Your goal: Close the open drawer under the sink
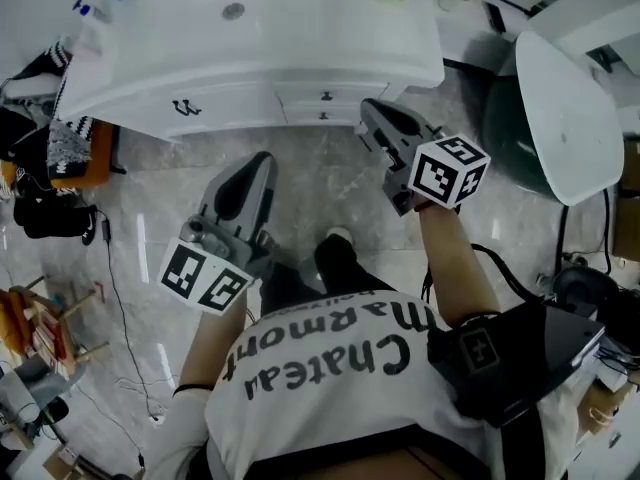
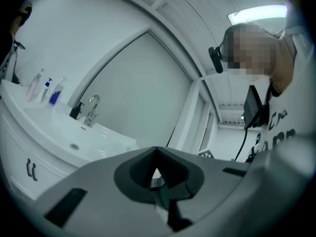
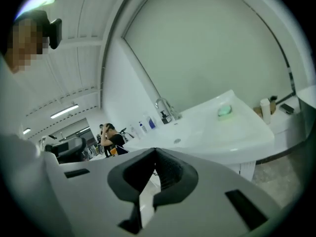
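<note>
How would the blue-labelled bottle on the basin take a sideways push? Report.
The blue-labelled bottle stands tall and narrow, so it would probably tip rather than slide. The glossy basin top likely gives it little grip.

The sink surface (image 1: pixel 250 38) is smooth white with a soft gloss, and the drawer fronts (image 1: pixel 305 106) under it look like the same painted white. The faucet (image 2: pixel 92 110) is bright polished metal. The floor (image 1: pixel 330 183) is grey veined stone or tile, polished enough to carry streaks of light. The left tongs (image 2: pixel 157 151) and right tongs (image 3: pixel 154 151) are matt grey plastic; the right tongs' dark pads (image 3: pixel 170 172) are ribbed. The shirt (image 1: pixel 330 398) is white cloth with dark print.
</note>
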{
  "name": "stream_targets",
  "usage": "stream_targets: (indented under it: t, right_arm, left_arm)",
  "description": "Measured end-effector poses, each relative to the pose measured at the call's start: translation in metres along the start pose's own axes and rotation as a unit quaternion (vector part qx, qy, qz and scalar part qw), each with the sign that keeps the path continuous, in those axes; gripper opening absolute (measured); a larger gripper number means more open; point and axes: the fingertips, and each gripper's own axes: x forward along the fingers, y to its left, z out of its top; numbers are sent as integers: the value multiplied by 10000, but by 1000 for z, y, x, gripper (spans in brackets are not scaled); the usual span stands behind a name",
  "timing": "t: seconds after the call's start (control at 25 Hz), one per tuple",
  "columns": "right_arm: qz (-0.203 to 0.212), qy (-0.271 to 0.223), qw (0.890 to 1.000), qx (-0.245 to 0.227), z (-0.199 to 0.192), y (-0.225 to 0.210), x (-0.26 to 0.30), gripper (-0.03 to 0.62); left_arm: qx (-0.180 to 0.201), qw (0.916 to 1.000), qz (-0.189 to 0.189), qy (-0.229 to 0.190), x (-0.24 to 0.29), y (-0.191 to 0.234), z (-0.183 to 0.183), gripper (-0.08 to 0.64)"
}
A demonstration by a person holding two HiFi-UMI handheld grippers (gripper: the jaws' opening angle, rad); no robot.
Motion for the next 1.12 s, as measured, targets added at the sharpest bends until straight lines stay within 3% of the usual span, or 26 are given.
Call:
stream_targets:
  t: [0.2,0.36,0.52,0.8,1.12]
  right_arm:
    - [381,-278,9974,-540,61,54,-30,12]
    - [577,-406,9945,-778,84,85,-54,12]
    - [636,-267,9920,-1056,79,100,-73,12]
    - [578,-169,9932,-1001,67,93,-89,11]
    - [520,-169,9924,-1104,70,89,-91,11]
  left_arm:
    - [366,9991,-168,-164,8,-31,46,8]
    - [611,9975,-292,-205,9,-55,63,8]
    - [730,9966,-324,-216,6,-71,62,8]
    - [707,9970,-268,186,4,-82,36,8]
    - [668,9976,-93,136,-3,-83,38,8]
